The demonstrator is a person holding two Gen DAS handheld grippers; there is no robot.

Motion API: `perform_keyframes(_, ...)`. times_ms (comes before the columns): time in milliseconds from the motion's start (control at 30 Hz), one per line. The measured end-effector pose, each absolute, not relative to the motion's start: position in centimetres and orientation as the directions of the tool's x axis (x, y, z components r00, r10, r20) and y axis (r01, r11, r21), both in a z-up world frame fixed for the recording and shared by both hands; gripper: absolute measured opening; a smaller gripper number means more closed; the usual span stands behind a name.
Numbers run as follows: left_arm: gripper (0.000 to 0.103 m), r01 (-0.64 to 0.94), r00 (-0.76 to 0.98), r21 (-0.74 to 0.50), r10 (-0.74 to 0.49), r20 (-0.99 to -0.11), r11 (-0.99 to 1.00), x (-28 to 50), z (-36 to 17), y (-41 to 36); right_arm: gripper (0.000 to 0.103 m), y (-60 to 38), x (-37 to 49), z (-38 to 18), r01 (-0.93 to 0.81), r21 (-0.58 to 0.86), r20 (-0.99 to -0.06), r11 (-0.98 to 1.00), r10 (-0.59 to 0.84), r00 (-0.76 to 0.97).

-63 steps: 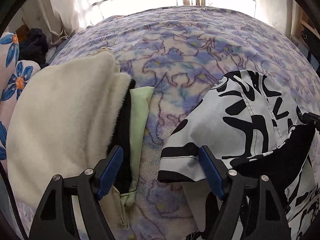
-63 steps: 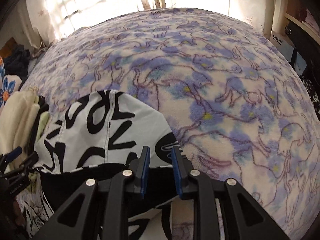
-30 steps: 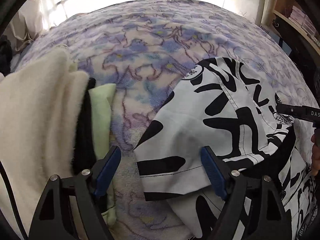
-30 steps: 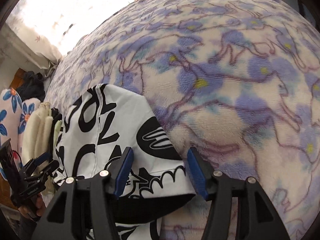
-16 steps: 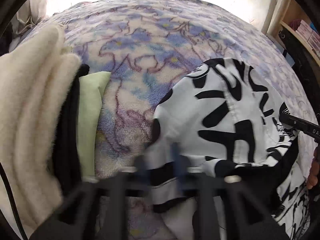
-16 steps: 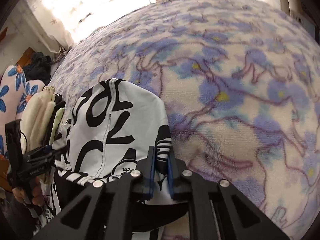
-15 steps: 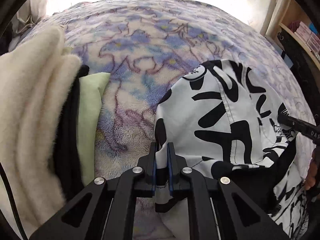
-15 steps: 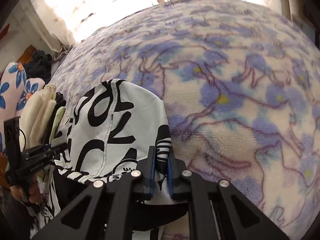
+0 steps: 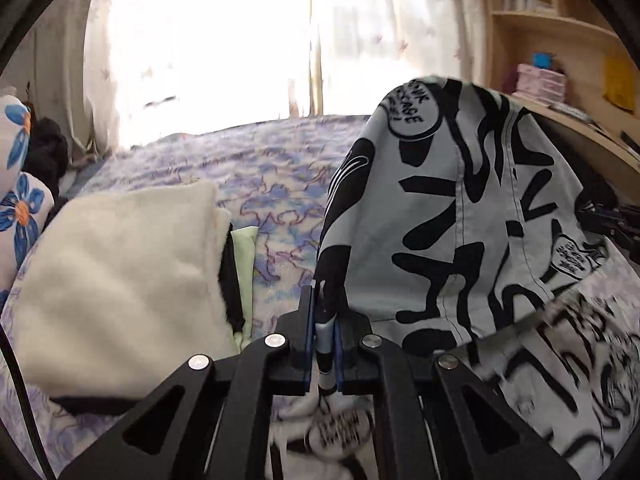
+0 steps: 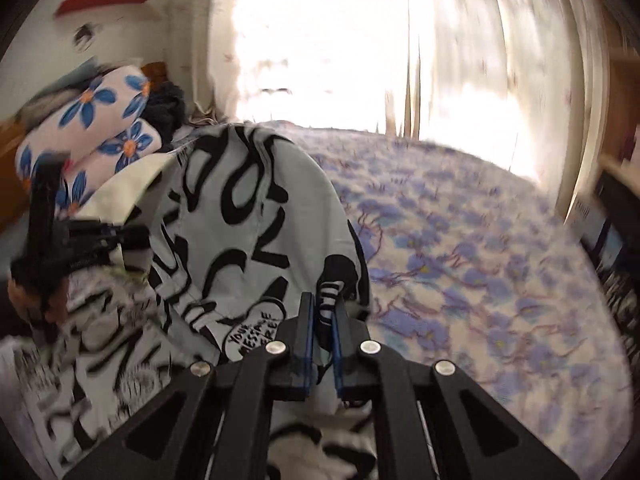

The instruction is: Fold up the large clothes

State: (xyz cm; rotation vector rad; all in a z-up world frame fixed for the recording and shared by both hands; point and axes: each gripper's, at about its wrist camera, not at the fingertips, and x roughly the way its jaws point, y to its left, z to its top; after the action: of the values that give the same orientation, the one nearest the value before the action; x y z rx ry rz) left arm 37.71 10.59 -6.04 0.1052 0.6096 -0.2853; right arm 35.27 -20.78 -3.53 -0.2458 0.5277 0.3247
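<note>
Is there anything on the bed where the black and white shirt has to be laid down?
Nothing visible blocks it. Both tools, left and right, are shut on the black and white shirt, and the purple flowered blanket ahead lies bare. The folded cream pile sits off to the left side, apart from that space.

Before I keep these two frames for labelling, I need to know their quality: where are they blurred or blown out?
Left wrist view: the window is blown out white; the black-and-white garment is sharp up top but smeared at its lower right; the left claw is crisp. Right wrist view: heavy streaking across the curtains and right edge, the blanket soft; the right claw stays sharp.
</note>
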Motion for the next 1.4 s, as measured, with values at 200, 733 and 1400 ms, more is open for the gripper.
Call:
perform_keyframes(200, 0.018, 0.354, 0.743, 0.102, -0.214, -0.635, 0.930, 29.1, -8.5, 12.1, 0.008, -21.6, 27.2, -7.4, -0.325, -0.274, -0.586, 0.905, 0.111, 0.803)
perform_keyframes(733, 0.075, 0.256, 0.486, -0.444, -0.511, -0.709, 0.859, 26.3, -7.4, 13.6, 0.048, -21.3, 24.8, -6.8, -0.262, 0.437, -0.659, 0.861, 0.504, 0.558)
perform_keyframes(1400, 0.028, 0.135, 0.430, -0.713, -0.689, -0.584, 0.688, 33.8, -8.7, 9.1, 0.011, -19.0, 35.1, -7.6, -0.073, 0.645, -0.626, 0.761, 0.581, 0.521)
